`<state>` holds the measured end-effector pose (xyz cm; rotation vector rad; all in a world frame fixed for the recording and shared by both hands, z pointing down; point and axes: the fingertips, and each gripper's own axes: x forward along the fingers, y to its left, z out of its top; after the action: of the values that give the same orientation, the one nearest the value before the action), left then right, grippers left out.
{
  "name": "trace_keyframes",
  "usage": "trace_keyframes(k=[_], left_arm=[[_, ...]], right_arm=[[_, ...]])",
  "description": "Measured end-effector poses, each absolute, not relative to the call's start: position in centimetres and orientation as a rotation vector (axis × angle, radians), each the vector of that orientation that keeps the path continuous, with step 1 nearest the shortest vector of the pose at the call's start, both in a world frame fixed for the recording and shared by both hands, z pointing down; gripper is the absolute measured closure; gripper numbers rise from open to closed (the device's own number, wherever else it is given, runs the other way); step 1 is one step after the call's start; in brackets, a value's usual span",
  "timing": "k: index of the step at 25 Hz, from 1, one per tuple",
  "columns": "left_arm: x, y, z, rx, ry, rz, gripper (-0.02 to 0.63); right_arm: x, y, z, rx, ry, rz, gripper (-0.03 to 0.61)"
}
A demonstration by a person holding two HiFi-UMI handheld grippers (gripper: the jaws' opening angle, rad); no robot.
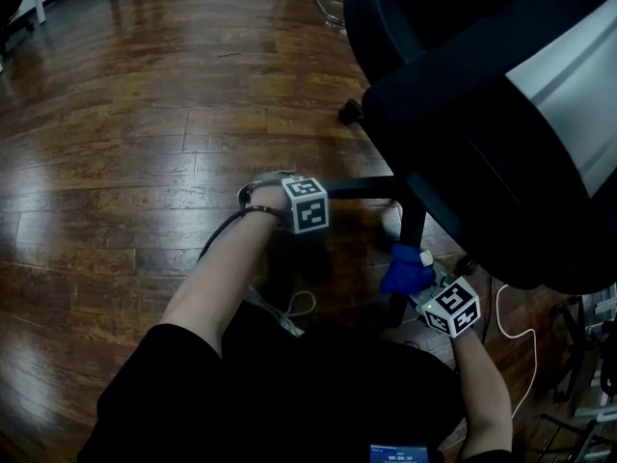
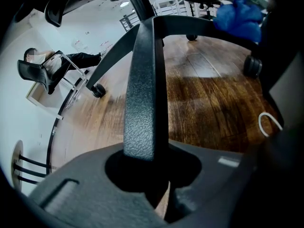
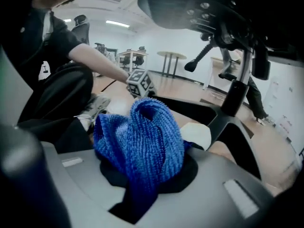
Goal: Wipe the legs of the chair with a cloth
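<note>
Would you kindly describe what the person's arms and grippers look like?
The left gripper and right gripper have matte grey bodies, each carrying a white cube bearing black square markers. The forearms are bare; the clothing is black.

Downward head view, close gripper views, common chair legs

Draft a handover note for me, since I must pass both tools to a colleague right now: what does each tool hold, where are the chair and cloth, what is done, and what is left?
The left tool is shut on a black chair leg, probably steadying the base.
The right tool is shut on the bunched blue cloth, held low beside the chair's hub.
Done: the cloth is in hand and the chair is held. Which legs are already wiped cannot be told.
Left: run the cloth along each leg in turn.
</note>
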<state>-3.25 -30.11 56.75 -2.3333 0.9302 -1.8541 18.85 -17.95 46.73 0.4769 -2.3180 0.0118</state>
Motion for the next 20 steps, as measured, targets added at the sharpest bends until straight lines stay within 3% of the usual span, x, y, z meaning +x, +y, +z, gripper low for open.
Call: trace_keyframes(k=[9, 14, 20], left_arm=[[-2.8, -30.3, 56.6, -2.337, 0.936, -1.805, 0.549], [-3.1, -30.2, 56.7, -2.334, 0.937, -1.812, 0.549], [-3.2, -30.0, 56.8, -2.35, 0.925, -1.814, 0.549]], right_arm=[[17.4, -32.9, 42.3, 0.963, -2.274, -0.06, 0.499], [17.5, -29.1, 43.6, 0.889, -2.288, -0.062, 0.499], [18.0, -17.1, 47.1, 0.541, -2.265, -0.029, 0.499]])
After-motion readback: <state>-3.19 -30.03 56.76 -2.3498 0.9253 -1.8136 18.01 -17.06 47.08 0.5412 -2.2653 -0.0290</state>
